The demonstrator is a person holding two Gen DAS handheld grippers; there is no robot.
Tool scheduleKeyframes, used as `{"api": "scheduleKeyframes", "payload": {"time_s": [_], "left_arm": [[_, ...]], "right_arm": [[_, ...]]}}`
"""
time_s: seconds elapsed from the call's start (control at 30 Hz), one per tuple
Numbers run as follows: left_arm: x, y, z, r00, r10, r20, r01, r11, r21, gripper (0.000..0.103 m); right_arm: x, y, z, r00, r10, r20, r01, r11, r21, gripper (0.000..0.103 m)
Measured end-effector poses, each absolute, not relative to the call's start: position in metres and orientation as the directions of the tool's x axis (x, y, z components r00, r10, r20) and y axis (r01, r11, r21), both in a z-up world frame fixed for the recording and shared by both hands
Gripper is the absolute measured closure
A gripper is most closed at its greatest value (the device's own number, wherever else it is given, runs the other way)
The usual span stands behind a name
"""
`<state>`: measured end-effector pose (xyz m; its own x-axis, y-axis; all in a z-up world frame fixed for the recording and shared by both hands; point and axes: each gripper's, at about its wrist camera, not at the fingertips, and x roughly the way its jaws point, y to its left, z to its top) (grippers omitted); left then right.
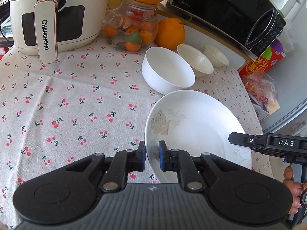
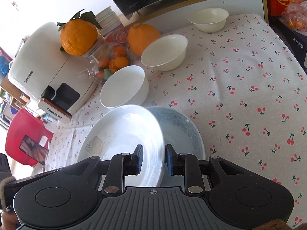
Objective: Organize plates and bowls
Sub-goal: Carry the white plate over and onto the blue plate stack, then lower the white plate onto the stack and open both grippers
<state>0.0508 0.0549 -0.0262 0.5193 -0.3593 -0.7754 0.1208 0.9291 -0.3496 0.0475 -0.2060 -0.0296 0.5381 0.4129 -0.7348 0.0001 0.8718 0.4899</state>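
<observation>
A white plate with a rose print (image 1: 197, 126) is held tilted above the cherry tablecloth. My left gripper (image 1: 152, 156) is shut on its near left rim. My right gripper (image 2: 153, 160) straddles the plate's (image 2: 122, 134) right rim, jaws a little apart around it; it also shows at the right edge of the left wrist view (image 1: 268, 143). A pale blue plate (image 2: 182, 134) lies on the cloth under the white plate. A white bowl (image 1: 167, 71) and two cream bowls (image 1: 194, 60) (image 1: 215, 55) stand in a row behind.
A white air fryer (image 1: 51, 17) stands at the back left. A glass jar of small oranges (image 1: 134, 28) and large oranges (image 1: 169, 33) sit beside it. A black microwave (image 1: 230, 9) is at the back right. A red stool (image 2: 25, 134) stands off the table's edge.
</observation>
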Motion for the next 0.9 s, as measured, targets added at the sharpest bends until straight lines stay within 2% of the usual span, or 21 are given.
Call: {"api": "scheduleKeyframes", "payload": {"time_s": [0.3, 0.6, 0.9], "left_arm": [[0.048, 0.046, -0.025, 0.533, -0.336, -0.777, 0.167, 0.942, -0.292, 0.091], [0.045, 0.038, -0.025, 0.554, -0.3, -0.777, 0.216, 0.953, -0.213, 0.089], [0.044, 0.032, -0.027, 0.553, -0.293, -0.78, 0.238, 0.953, -0.189, 0.087]], "right_arm": [[0.046, -0.201, -0.035, 0.522, 0.37, -0.768, -0.005, 0.902, 0.431, 0.077], [0.043, -0.187, -0.034, 0.521, 0.296, -0.8, -0.068, 0.949, 0.307, 0.077], [0.041, -0.176, -0.033, 0.524, 0.236, -0.819, -0.116, 0.972, 0.206, 0.076]]}}
